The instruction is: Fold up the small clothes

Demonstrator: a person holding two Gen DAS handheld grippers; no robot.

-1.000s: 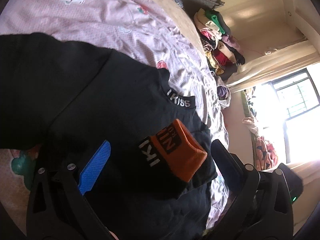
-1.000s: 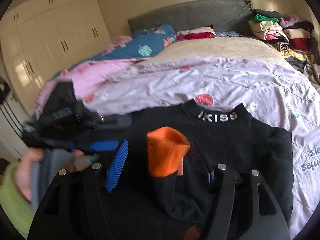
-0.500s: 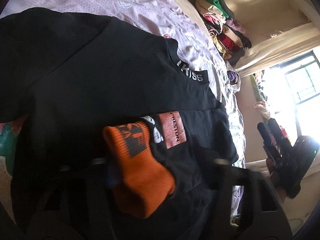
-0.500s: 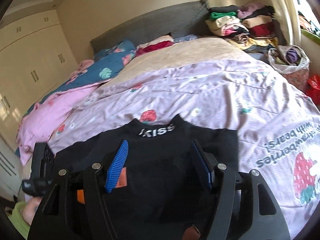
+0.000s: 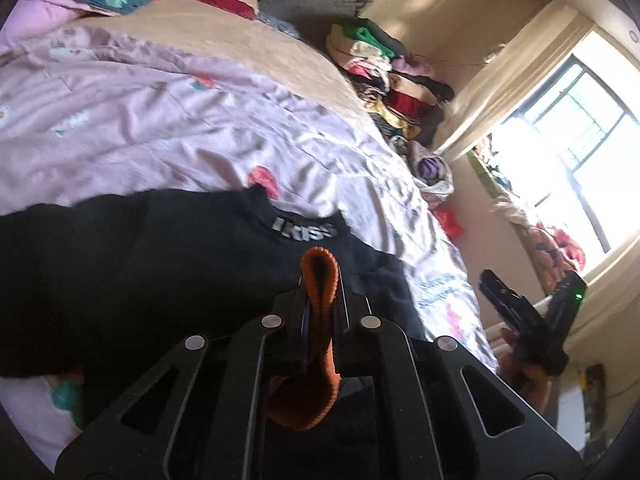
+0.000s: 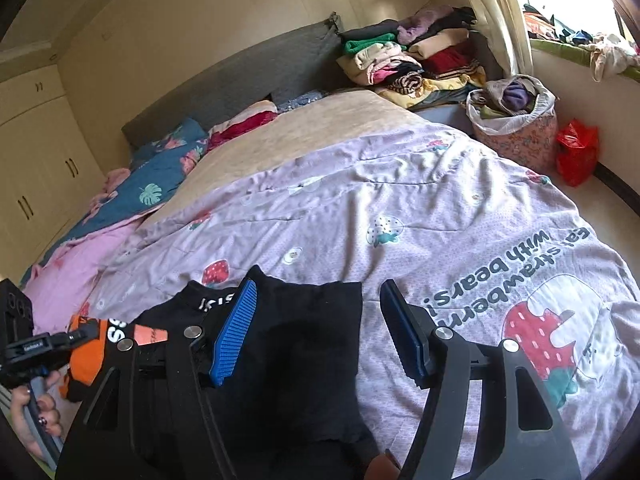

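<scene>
A small black sweater (image 5: 160,264) with white lettering on its collar lies spread on the pink strawberry quilt (image 5: 140,128). My left gripper (image 5: 322,280) is shut on the sweater's orange cuff (image 5: 316,360), held just above the black cloth. In the right wrist view the sweater (image 6: 296,344) lies under my right gripper (image 6: 320,312), which is open and empty above its right edge. The orange cuff (image 6: 86,352) and the left gripper show at the left edge of that view.
A stack of folded clothes (image 6: 412,60) sits at the head of the bed. A floral basket of clothes (image 6: 516,128) and a red bag (image 6: 576,152) stand on the floor at the right. Pillows (image 6: 168,168) and wardrobes (image 6: 36,168) are to the left.
My left gripper has closed on the orange cuff and lifted it. My right gripper has let go of the sleeve, opened and swung right over the sweater's edge.
</scene>
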